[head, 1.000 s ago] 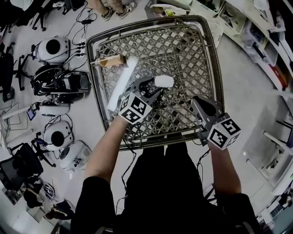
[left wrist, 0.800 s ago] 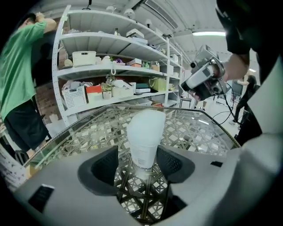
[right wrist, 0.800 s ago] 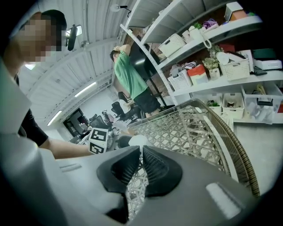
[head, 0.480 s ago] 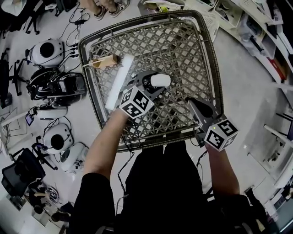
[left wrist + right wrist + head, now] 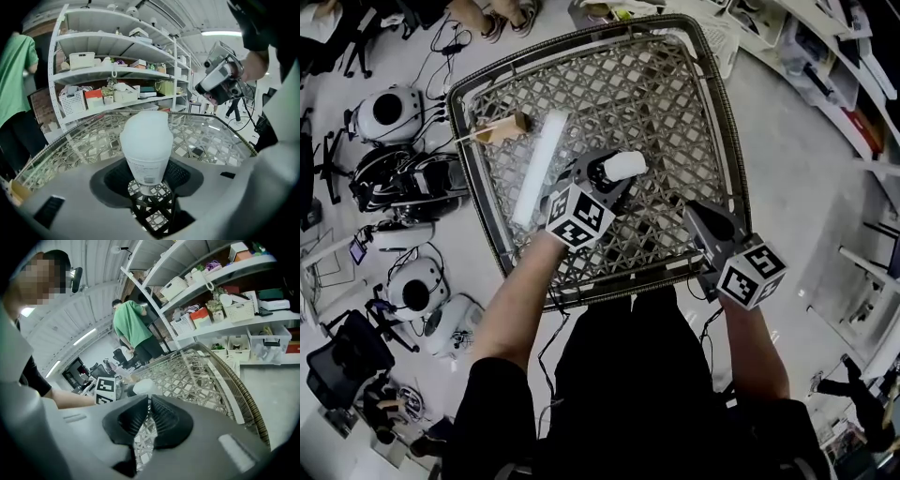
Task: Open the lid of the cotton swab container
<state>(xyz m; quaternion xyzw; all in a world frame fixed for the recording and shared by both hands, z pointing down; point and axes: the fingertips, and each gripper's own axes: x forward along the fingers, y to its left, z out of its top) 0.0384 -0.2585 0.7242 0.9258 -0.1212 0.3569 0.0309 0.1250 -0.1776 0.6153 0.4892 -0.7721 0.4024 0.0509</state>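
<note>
The white cotton swab container [image 5: 624, 165] has a frosted rounded lid end [image 5: 146, 133] and a labelled narrow end. My left gripper [image 5: 605, 174] holds it just above the woven table top. Its jaws are closing, and the narrow end sits between the black pads [image 5: 180, 174], with the lid end pointing away from me. Over the near right part of the table, my right gripper [image 5: 705, 217] is shut with nothing between its jaws. From the right gripper view [image 5: 148, 401] the container [image 5: 143, 386] shows beyond the closed fingertips.
The glass-topped wicker table [image 5: 675, 103] also carries a long white tube [image 5: 537, 167] and a brown block on a stick [image 5: 502, 128] at far left. Round white devices and cables [image 5: 384, 112] lie on the floor at left. Shelving [image 5: 117, 79] and a person in green [image 5: 133, 329] stand beyond.
The head view has drifted, so the table sits a little further left and up. The left gripper keeps the container between its jaws; the right gripper stays shut in place.
</note>
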